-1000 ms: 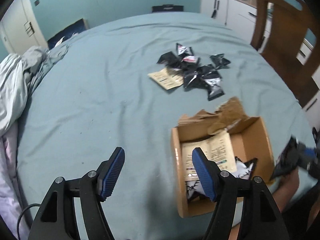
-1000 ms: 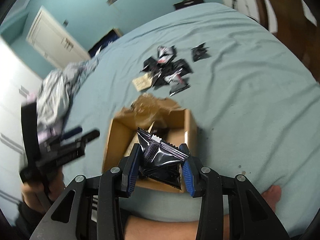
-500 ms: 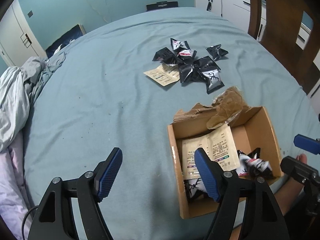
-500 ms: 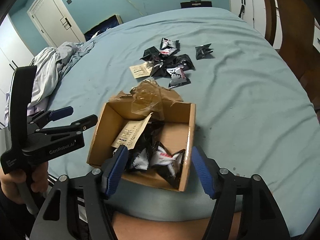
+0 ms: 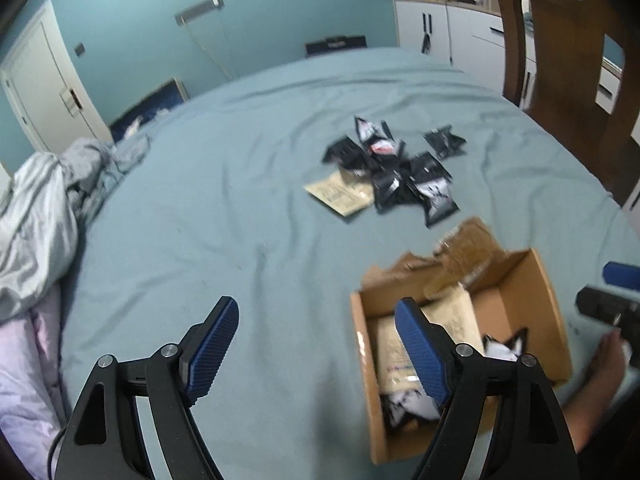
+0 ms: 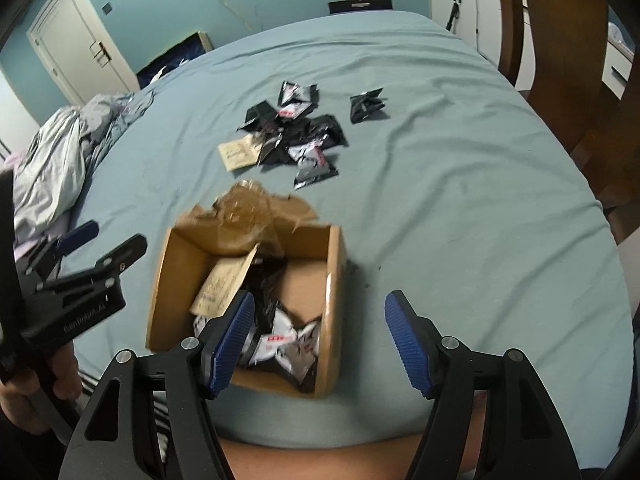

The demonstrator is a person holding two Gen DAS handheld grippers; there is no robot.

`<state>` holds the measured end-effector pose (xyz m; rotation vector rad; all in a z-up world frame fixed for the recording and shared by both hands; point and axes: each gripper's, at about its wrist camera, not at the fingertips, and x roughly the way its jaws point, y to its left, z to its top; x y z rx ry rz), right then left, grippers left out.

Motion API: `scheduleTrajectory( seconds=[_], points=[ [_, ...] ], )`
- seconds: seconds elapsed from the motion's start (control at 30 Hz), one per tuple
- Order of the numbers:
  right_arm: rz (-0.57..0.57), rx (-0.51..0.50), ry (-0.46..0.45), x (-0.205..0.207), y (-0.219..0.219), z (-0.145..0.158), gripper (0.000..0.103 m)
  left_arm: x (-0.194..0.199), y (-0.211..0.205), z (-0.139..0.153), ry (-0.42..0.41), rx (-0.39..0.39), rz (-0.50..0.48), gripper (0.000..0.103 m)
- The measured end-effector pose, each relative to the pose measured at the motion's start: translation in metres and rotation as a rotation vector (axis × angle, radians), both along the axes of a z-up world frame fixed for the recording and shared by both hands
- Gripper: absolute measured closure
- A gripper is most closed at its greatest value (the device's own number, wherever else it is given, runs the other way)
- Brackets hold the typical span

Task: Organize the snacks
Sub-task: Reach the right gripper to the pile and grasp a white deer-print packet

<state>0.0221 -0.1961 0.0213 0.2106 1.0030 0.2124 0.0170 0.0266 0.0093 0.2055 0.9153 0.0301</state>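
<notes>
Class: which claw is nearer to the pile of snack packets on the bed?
Neither clearly. The left claw hovers near the cardboard box's left side; the right claw hovers above its near edge. The snack packets lie beyond the box.

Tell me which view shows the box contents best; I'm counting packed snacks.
The right wrist view: it looks down into the box, showing the tan packet and black-and-white packets. In the left wrist view, blurred, the left gripper has one finger across the box, hiding part of the contents.

box [image 5: 554, 312]: motion-blurred | packet print [image 6: 236, 152]: too small to read
</notes>
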Motion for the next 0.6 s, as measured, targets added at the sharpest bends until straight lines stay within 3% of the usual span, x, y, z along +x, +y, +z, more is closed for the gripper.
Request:
scheduleTrajectory(
  seconds=[0.07, 0.2, 0.3, 0.37, 0.43, 0.5, 0.6],
  points=[
    [-0.054, -0.023, -0.008, 0.006, -0.003, 0.001, 0.036, 0.001, 0.002, 0.002, -0.031, -0.006, 0.013, 0.021],
    [-0.147, -0.139, -0.153, 0.004, -0.002, 0.01, 0.036, -0.001, 0.007, 0.005, -0.074, -0.041, 0.037, 0.021],
    [-0.147, -0.251, -0.257, -0.005, 0.007, 0.02, 0.035, -0.007, 0.009, 0.007, -0.103, -0.005, 0.071, 0.021],
    [-0.144, -0.266, -0.283, -0.01, 0.012, 0.02, 0.035, -0.01, 0.007, 0.008, -0.122, 0.021, 0.078, 0.018],
    [-0.13, -0.249, -0.262, -0.01, 0.014, 0.014, 0.035, -0.011, 0.006, 0.008, -0.125, 0.021, 0.058, 0.01],
    [-0.105, -0.229, -0.216, -0.007, 0.009, 0.004, 0.035, -0.009, 0.004, 0.004, -0.072, -0.014, 0.021, 0.003],
    [-0.11, -0.067, -0.114, -0.004, -0.007, -0.004, 0.035, -0.003, 0.002, -0.007, 0.043, -0.009, 0.002, 0.003]
  ],
)
